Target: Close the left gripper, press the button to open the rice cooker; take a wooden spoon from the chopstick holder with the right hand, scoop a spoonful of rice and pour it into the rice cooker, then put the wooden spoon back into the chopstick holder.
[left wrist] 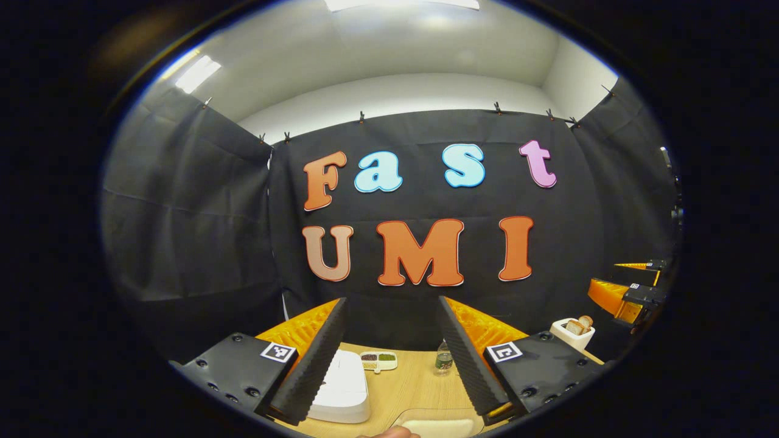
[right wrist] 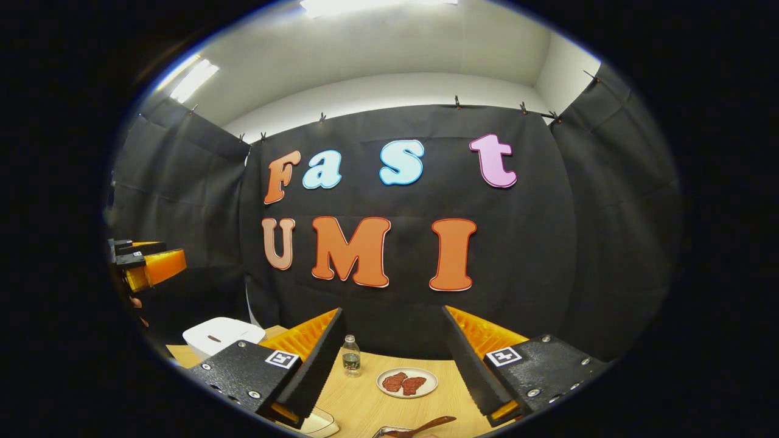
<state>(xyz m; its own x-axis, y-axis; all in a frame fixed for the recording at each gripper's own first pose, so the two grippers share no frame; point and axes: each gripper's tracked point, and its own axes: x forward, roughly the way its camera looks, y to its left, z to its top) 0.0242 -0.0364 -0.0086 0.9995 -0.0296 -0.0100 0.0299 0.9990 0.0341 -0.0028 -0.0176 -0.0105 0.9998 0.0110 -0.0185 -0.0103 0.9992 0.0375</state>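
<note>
The white rice cooker stands with its lid down on the wooden table, low in the left gripper view and partly behind my left finger. My left gripper is held open above the table, with nothing between its fingers. In the right gripper view the cooker is at the left. My right gripper is also open and holds nothing. A wooden spoon lies at the bottom edge, below the right gripper, beside a metallic rim. A small divided dish of grains sits behind the cooker.
A small bottle stands at the table's back, and a plate with red slices lies to its right. A white toaster with bread stands at the far right. Black cloth walls close in the back and both sides.
</note>
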